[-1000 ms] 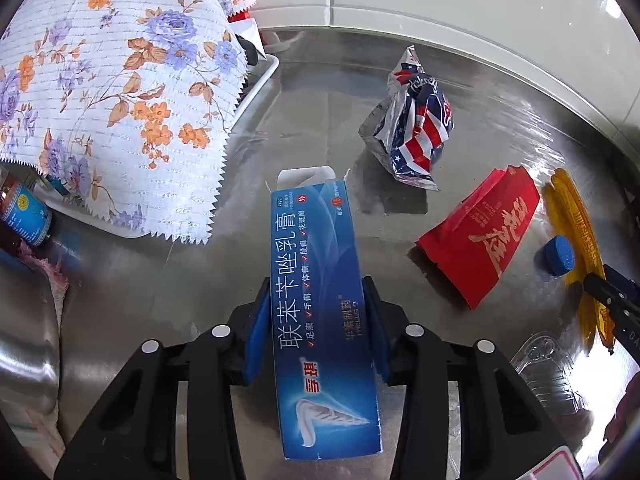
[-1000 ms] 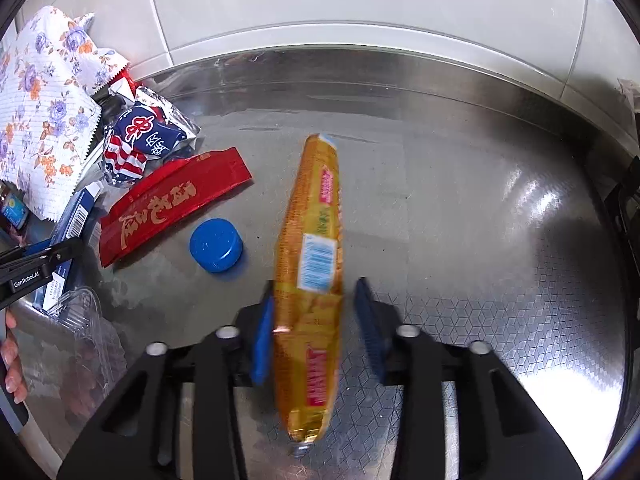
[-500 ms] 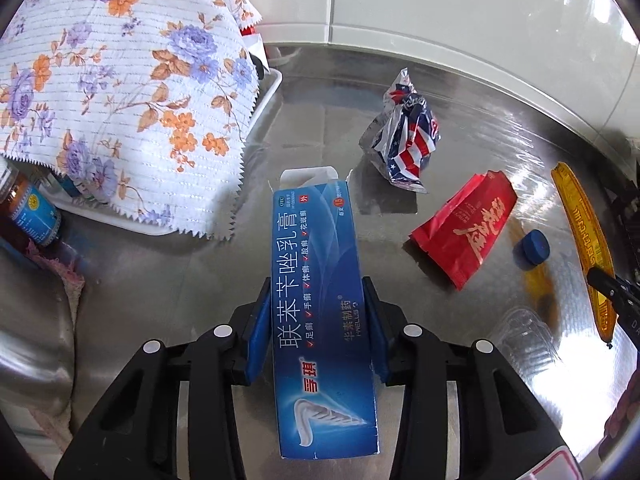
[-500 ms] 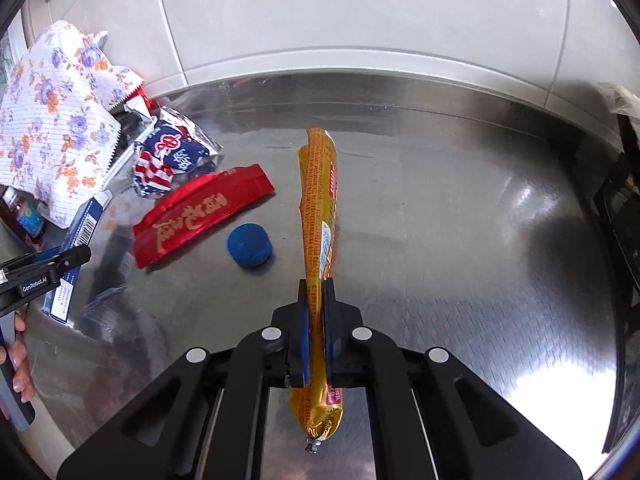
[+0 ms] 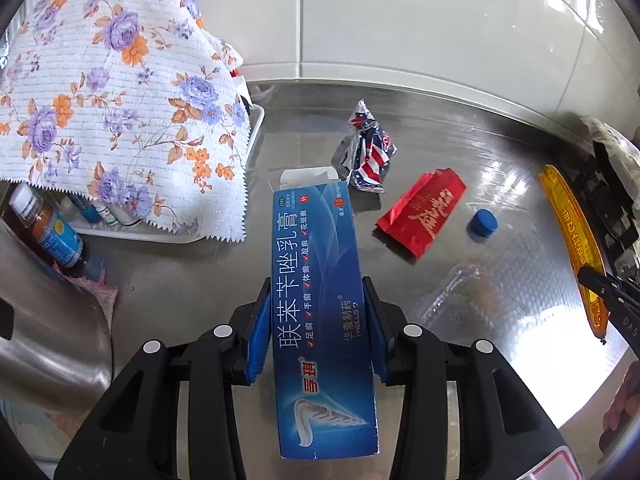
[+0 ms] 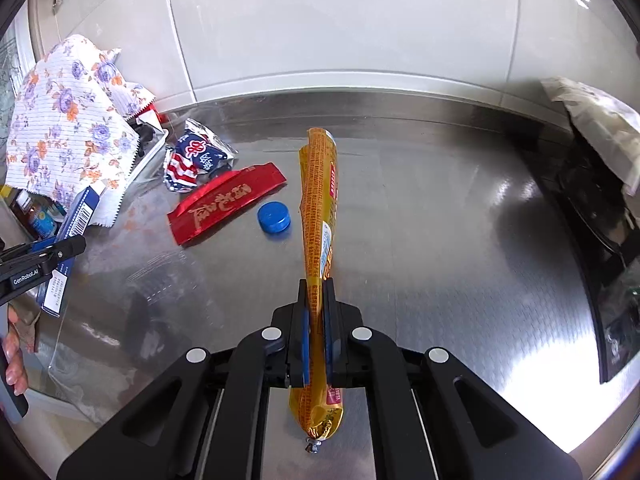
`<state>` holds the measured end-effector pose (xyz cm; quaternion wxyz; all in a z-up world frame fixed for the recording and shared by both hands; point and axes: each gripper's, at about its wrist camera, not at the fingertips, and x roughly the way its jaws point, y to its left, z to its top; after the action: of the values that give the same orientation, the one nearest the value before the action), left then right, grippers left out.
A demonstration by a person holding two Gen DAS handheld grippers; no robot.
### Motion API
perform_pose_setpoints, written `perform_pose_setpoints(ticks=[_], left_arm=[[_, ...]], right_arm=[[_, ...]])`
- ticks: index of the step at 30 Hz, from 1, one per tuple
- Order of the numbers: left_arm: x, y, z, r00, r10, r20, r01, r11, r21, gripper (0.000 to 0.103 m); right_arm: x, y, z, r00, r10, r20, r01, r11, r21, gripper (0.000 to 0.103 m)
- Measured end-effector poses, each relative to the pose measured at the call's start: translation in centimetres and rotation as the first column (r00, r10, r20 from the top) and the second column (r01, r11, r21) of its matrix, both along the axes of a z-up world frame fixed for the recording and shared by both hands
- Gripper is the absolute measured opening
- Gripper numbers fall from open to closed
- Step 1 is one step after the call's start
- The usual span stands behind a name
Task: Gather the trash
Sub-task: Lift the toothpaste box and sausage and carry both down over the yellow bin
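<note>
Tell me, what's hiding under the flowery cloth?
Under the white floral cloth, a white tray's rim and small bottles poke out. Whatever sits deeper stays covered.

Blue carton [image 5: 320,300] with white lettering sits between blue pads [image 5: 256,344], and a golden-orange wrapper [image 6: 318,216] between the other pair. Red foil packet [image 5: 422,212], blue cap [image 5: 484,222], stars-and-stripes wrapper [image 5: 370,152]. White cloth [image 5: 116,100], purple and orange flowers.

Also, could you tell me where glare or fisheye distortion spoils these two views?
Left wrist view: glare whitens the steel counter at the right edge, and the wall's tile edge bows with the lens; the blue ointment box stays sharp. Right wrist view: a blown-out patch sits lower right on the counter, beside the yellow sausage wrapper; the clear plastic tray barely shows.
</note>
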<state>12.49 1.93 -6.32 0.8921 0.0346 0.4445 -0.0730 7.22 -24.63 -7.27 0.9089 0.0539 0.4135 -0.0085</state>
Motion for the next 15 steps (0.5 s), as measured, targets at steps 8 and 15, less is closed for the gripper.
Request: perform_pose_setpoints(ticks=[8, 15], left_arm=[[-3.4, 0.3, 0.8, 0.998, -0.063, 0.022, 0.063, 0.998, -0.002, 0.041], [-5.5, 0.4, 1.0, 0.998, -0.063, 0.029, 0.063, 0.998, -0.007, 0.041]], right_arm=[[-4.5, 1.5, 1.7, 0.999, -0.035, 0.034, 0.035, 0.999, -0.012, 0.006], [-7.2, 1.7, 2.3, 0.998, -0.024, 0.051, 0.025, 0.999, -0.024, 0.006]])
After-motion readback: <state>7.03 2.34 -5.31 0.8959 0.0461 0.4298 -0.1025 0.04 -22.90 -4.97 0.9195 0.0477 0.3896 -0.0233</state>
